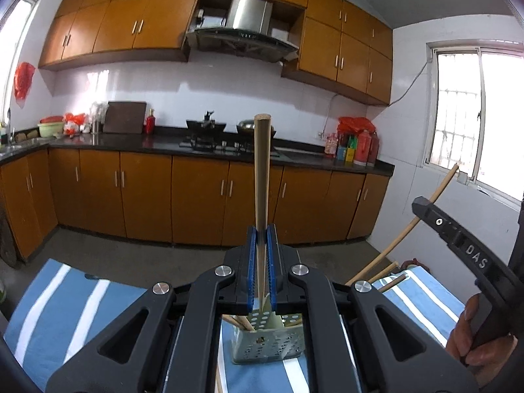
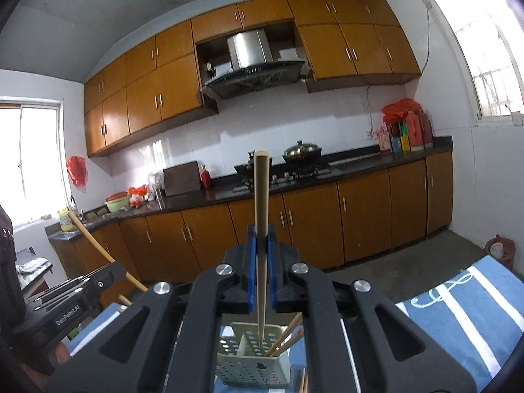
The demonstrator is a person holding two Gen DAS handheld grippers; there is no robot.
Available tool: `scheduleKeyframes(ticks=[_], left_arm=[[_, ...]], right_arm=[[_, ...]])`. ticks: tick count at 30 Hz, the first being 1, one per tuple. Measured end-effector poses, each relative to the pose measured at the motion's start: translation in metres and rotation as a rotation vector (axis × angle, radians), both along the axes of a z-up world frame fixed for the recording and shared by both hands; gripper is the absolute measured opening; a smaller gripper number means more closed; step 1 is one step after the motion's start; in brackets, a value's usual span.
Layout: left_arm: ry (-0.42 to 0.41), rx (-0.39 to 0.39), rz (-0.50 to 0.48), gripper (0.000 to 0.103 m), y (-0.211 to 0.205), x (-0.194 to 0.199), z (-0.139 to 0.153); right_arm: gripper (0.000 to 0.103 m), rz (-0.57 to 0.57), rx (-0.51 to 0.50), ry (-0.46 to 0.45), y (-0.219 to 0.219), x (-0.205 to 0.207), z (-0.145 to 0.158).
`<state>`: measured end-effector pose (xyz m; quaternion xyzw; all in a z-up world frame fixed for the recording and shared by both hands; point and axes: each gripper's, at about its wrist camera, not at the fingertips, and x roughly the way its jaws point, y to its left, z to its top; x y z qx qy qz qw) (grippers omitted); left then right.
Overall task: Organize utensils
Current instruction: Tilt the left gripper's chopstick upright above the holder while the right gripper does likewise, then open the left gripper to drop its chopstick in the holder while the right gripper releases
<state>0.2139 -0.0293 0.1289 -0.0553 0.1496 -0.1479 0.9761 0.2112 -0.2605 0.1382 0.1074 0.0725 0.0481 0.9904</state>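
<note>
Left hand-held gripper (image 1: 262, 255): blue ribbed pads clamped on round wooden chopstick (image 1: 262, 177), upright, tapering downward. Right hand-held gripper (image 2: 261, 262): same clamp on second chopstick (image 2: 261, 216). Below both: perforated pale-green plastic utensil holder (image 2: 252, 365) with more chopsticks leaning inside, standing on blue-white striped cloth (image 2: 458, 314) over worktop.

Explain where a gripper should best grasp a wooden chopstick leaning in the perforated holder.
Grip a wooden chopstick on its bare upper shaft, coming from above: its lower end sits inside the perforated pale-green plastic holder, and only the top projects, tilted right.
</note>
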Motion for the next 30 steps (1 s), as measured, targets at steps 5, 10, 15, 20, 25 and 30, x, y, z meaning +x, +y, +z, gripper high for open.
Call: scheduleKeyframes(ticks=[5,10,15,20,25,30], left_arm=[[0.044,-0.003,-0.007,0.007,0.000,0.005,-0.018],[0.080,-0.003,-0.007,0.007,0.001,0.010,-0.026],[0.092,0.006,-0.006,0.007,0.003,0.010,-0.026],[0.083,0.007,0.003,0.008,0.007,0.005,-0.018],[0.068,-0.001,0.018,0.008,0.012,-0.004,-0.010],[0.056,-0.009,0.038,0.008,0.024,-0.023,-0.004]], right_arm=[[0.008,0.009,0.012,0.057,0.003,0.016,-0.021],[0.008,0.020,0.024,0.093,0.003,0.025,-0.032],[0.012,0.024,0.025,0.112,0.006,0.023,-0.036],[0.018,0.018,0.024,0.102,0.004,0.013,-0.033],[0.024,0.006,0.022,0.079,0.000,-0.007,-0.026],[0.024,-0.020,0.008,0.088,-0.010,-0.036,-0.026]])
